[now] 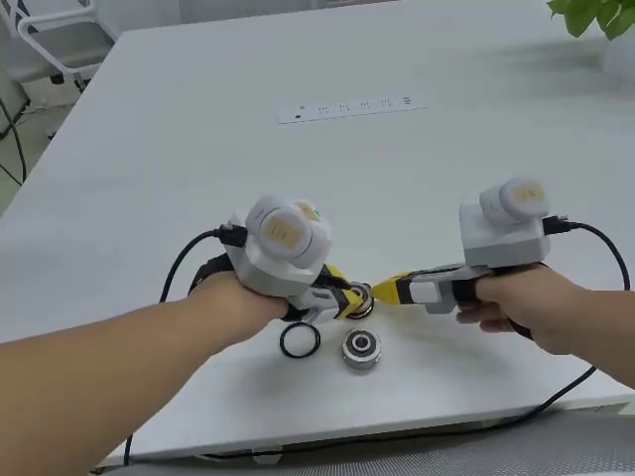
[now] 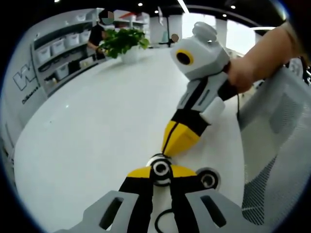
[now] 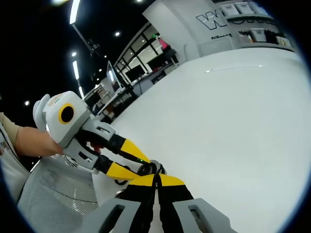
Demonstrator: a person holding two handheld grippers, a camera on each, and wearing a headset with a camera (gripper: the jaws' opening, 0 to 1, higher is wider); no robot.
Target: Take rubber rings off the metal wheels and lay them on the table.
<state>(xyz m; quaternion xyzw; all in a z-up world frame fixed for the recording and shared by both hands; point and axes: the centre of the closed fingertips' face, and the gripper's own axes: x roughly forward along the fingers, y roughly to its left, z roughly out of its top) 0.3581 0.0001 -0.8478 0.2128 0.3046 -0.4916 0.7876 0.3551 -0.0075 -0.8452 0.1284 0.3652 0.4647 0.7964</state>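
Metal and round, the held wheel (image 1: 359, 297) sits pinched in the left claw (image 1: 348, 299). The right claw (image 1: 385, 290), its yellow tips pressed together, touches the wheel's rim. A thin black rubber loose ring (image 1: 300, 340) lies flat on the smooth white surface (image 1: 198, 149), just beside a second wheel (image 1: 361, 348).

Head view looks down from above; the gripper views sit low, facing each other.
All three close in on the gripped wheel (image 1: 359, 298) over the white surface (image 1: 298, 169).
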